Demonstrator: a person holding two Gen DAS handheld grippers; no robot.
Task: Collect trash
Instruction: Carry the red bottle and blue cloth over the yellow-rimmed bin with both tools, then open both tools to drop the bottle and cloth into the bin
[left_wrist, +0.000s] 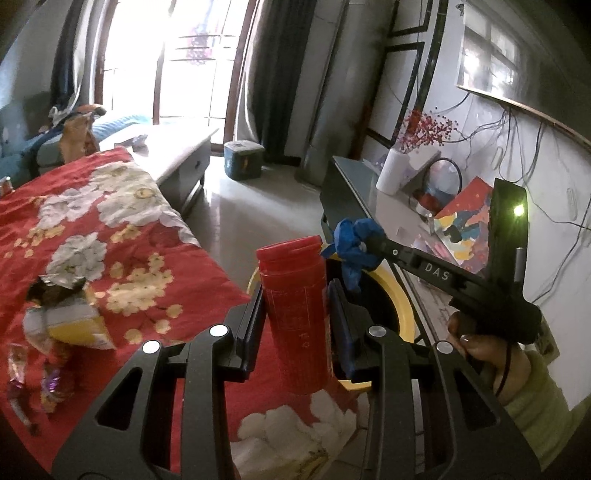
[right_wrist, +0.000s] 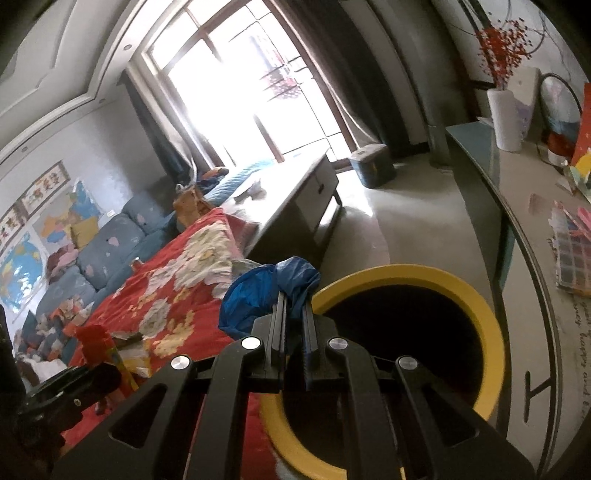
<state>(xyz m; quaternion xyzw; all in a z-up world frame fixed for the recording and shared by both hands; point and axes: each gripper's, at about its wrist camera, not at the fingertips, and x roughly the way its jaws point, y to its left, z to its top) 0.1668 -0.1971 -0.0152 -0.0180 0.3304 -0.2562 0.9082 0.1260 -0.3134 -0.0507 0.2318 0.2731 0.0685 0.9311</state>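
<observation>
My left gripper (left_wrist: 295, 295) is shut on a red plastic bottle (left_wrist: 295, 314) and holds it upright at the edge of the table, beside the yellow-rimmed bin (left_wrist: 404, 314). My right gripper (right_wrist: 294, 314) is shut on a crumpled blue plastic bag (right_wrist: 258, 295) and holds it over the near rim of the bin (right_wrist: 480, 306). The right gripper with the blue bag (left_wrist: 354, 243) also shows in the left wrist view, above the bin. The red bottle (right_wrist: 96, 341) shows blurred at the left of the right wrist view.
A red flowered cloth (left_wrist: 110, 229) covers the table, with crumpled wrappers (left_wrist: 62, 317) and candy wrappers (left_wrist: 33, 384) on it. A side counter (right_wrist: 535, 240) with a white vase (right_wrist: 508, 118) and papers runs to the right of the bin. A grey coffee table (right_wrist: 295, 192) and a sofa (right_wrist: 107, 254) stand beyond.
</observation>
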